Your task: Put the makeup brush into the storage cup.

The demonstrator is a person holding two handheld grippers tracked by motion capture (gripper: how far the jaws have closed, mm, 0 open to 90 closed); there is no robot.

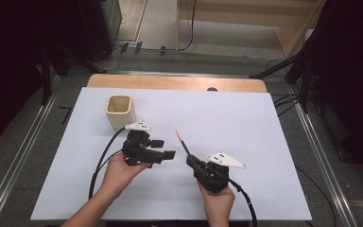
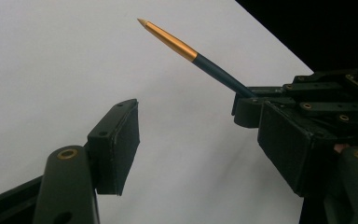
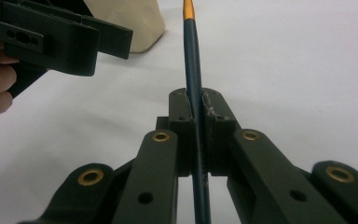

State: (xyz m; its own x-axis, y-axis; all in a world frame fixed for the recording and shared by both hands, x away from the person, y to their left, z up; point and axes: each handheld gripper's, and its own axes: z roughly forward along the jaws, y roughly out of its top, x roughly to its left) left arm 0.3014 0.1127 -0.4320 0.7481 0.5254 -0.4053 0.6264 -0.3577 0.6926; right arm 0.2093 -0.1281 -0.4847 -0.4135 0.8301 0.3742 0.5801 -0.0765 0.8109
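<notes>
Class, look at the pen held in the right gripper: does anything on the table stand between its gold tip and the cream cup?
Nothing visible does. The right gripper clamps the pen, and bare table separates its tip from the cup. The open left gripper sits beside that line, not across it.

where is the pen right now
The pen is clamped in the right gripper, right of centre on the white table in the high view. Its gold tip angles up toward the beige cup, just past the open left gripper.

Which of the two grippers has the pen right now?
The right gripper: its jaws are shut on the dark blue pen, gold tip pointing up and away. The left gripper stands open with nothing between its jaws, beside the cream cup.
</notes>
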